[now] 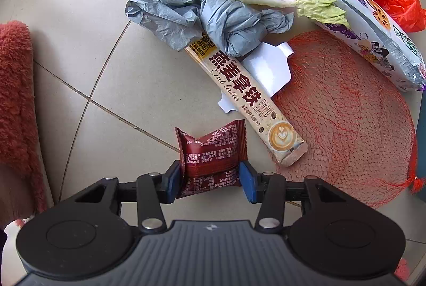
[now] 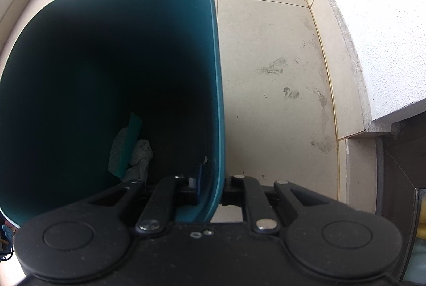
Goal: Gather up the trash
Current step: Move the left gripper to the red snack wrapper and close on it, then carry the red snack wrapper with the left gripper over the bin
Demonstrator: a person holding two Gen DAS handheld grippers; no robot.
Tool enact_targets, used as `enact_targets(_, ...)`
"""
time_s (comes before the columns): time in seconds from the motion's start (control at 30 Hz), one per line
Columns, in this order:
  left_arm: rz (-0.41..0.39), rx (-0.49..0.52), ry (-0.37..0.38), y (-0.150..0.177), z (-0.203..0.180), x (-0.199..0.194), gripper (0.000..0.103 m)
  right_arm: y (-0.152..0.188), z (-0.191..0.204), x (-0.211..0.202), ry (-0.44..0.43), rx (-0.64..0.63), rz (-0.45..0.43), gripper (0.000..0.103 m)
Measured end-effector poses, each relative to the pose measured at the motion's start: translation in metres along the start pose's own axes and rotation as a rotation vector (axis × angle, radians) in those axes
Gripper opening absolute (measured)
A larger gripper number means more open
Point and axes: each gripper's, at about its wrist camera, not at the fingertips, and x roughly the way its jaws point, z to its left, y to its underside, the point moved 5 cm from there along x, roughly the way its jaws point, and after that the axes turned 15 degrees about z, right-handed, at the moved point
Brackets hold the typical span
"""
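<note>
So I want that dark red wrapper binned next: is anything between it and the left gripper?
No. The left gripper already has its blue pads on both sides of the dark red wrapper. The oat latte stick lies just beside it, not between.

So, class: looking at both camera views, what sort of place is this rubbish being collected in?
Probably a room in a home, by a window: a pale tiled floor, a teal bin beside a white textured wall, and household litter such as an oat latte sachet.
</note>
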Motion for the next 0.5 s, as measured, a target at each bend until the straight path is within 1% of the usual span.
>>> enact_targets(0.07,-0.011,-0.002,-0.021,0.0,-0.001,-0.004,0.042,0.0,0.0,0.0,0.001,-0.001,-0.001,0.012)
enact_targets(0.13,-0.014,0.0,-0.023,0.002,-0.004,-0.007,0.041,0.0,0.0,0.0,0.004,-0.003,-0.002,0.011)
enact_targets(0.3,-0.035,-0.005,-0.027,0.007,-0.01,-0.03,0.04,0.004,0.001,0.002,0.016,0.002,-0.009,0.006)
enact_targets(0.33,-0.04,-0.005,-0.022,0.009,-0.011,-0.035,0.04,0.004,0.002,0.003,0.019,0.0,-0.01,0.006)
enact_targets(0.5,-0.096,0.002,0.036,0.026,-0.021,-0.088,0.04,0.005,0.007,0.002,0.035,-0.01,-0.017,0.006)
